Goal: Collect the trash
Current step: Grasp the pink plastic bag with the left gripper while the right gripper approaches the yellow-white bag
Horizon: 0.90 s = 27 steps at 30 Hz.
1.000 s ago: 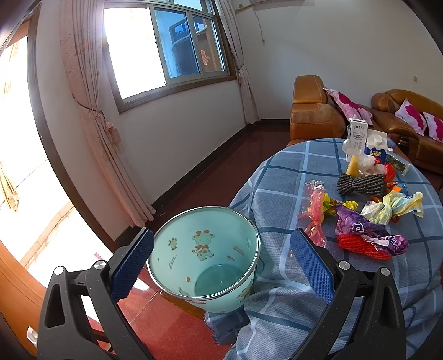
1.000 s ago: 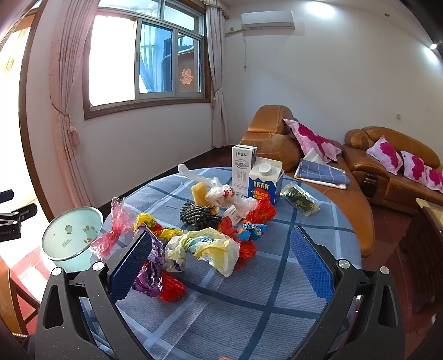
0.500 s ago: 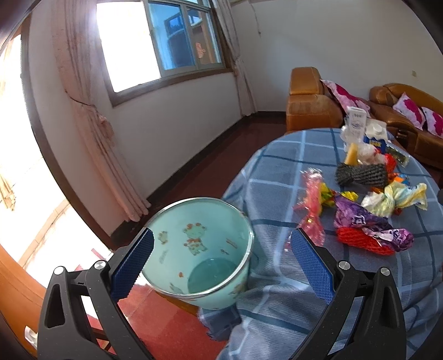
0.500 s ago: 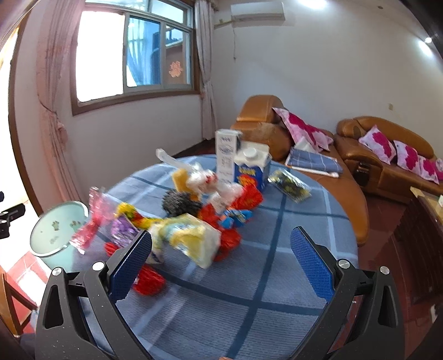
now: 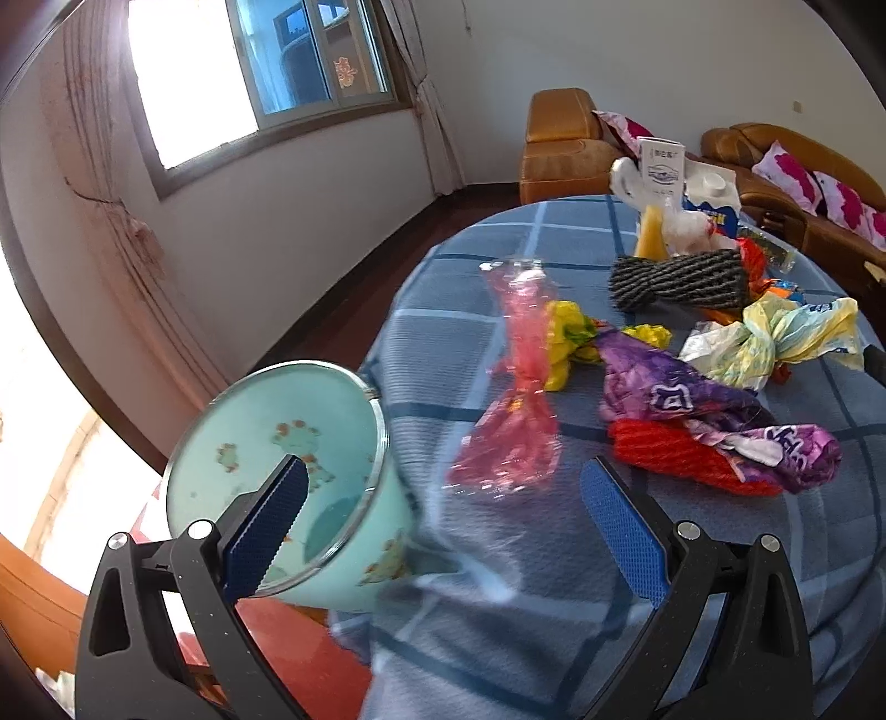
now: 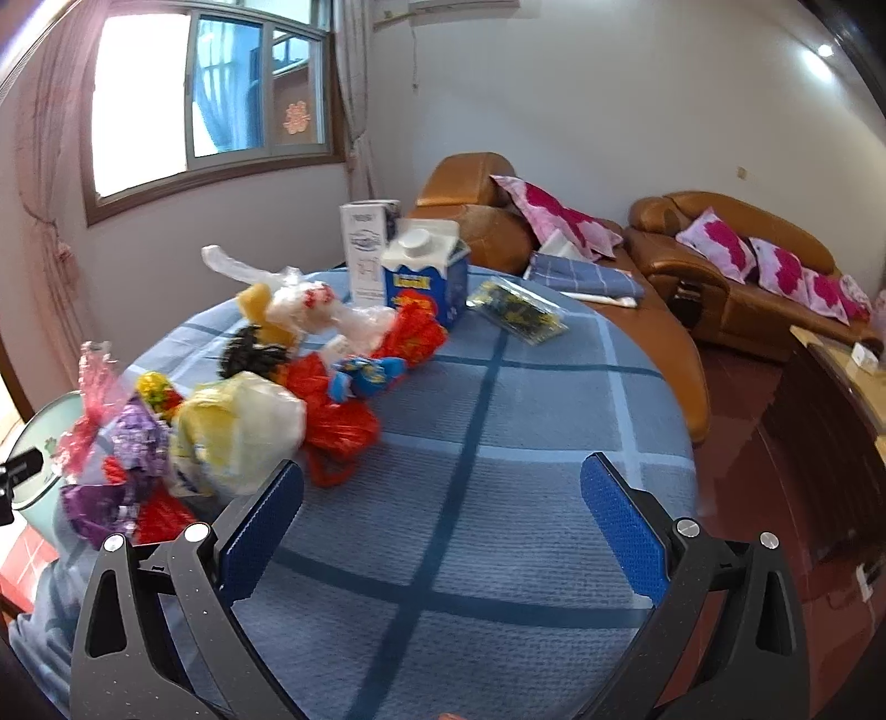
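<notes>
Blue plaid table w/ wrapper pile, mint pail at edge — left tongs & right tongs both apart, empty

White walls, big window with bright daylight, pinkish curtain tied back at left. Dark red glossy floor. Brown leather sofa along far wall with pink-flowered cushions. Round table under blue checked cloth. Ceiling lamp lit.
</notes>
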Available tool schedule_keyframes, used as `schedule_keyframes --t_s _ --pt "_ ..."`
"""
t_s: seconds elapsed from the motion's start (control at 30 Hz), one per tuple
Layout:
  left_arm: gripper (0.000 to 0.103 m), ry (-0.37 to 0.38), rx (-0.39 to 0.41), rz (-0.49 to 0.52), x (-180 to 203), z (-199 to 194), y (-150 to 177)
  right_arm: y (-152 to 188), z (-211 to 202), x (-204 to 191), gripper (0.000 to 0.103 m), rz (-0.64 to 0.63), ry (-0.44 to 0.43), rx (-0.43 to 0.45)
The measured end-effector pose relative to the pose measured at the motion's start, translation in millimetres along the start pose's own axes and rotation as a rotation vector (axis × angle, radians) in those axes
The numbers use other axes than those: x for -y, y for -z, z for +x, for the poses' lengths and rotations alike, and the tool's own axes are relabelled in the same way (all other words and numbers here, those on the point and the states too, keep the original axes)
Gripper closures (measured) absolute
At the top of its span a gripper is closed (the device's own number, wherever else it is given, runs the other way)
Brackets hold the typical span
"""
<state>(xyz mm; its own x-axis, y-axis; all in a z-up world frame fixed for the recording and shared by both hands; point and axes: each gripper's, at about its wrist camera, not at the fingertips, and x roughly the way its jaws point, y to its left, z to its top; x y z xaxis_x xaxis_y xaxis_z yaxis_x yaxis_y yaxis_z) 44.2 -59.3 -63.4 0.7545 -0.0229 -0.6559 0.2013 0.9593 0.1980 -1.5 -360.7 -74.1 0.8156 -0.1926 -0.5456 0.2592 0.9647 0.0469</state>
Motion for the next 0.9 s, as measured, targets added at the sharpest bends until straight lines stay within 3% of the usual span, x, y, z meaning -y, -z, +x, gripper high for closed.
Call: schedule_keyframes --t_s 0.17,0.23,0.33,0.37,0.43,0.47,0.57,0.6,0.63,0.9 --pt "0.009 0.011 -0.022 0.011 10 20 1 3 7 4 0.005 0.007 -0.001 -0.016" --pt "0.017 0.021 -0.033 0.018 11 26 3 5 9 3 0.005 0.001 -0.006 -0.02" --pt "0.039 0.059 -0.045 0.033 11 29 4 7 11 3 0.005 0.001 -0.014 -0.026" --pt "0.055 0.083 -0.047 0.037 10 29 5 7 12 3 0.005 0.004 -0.018 -0.03" --pt "0.059 0.105 -0.047 0.035 8 28 5 9 15 4 0.005 0.007 -0.023 -0.036" --pt "0.069 0.115 -0.04 0.036 7 27 4 9 15 4 0.005 0.008 -0.023 -0.038" --pt "0.073 0.151 -0.032 0.038 2 22 2 9 16 5 0.005 0.01 -0.023 -0.037" --pt "0.081 0.157 -0.025 0.042 1 19 1 9 16 5 0.005 0.012 -0.023 -0.035" --pt "0.095 0.175 -0.024 0.046 -1 16 0 9 15 6 0.005 0.014 -0.023 -0.032" --pt "0.094 0.189 0.013 0.071 -15 -11 -2 -6 -4 18 0.005 0.063 -0.033 0.053"
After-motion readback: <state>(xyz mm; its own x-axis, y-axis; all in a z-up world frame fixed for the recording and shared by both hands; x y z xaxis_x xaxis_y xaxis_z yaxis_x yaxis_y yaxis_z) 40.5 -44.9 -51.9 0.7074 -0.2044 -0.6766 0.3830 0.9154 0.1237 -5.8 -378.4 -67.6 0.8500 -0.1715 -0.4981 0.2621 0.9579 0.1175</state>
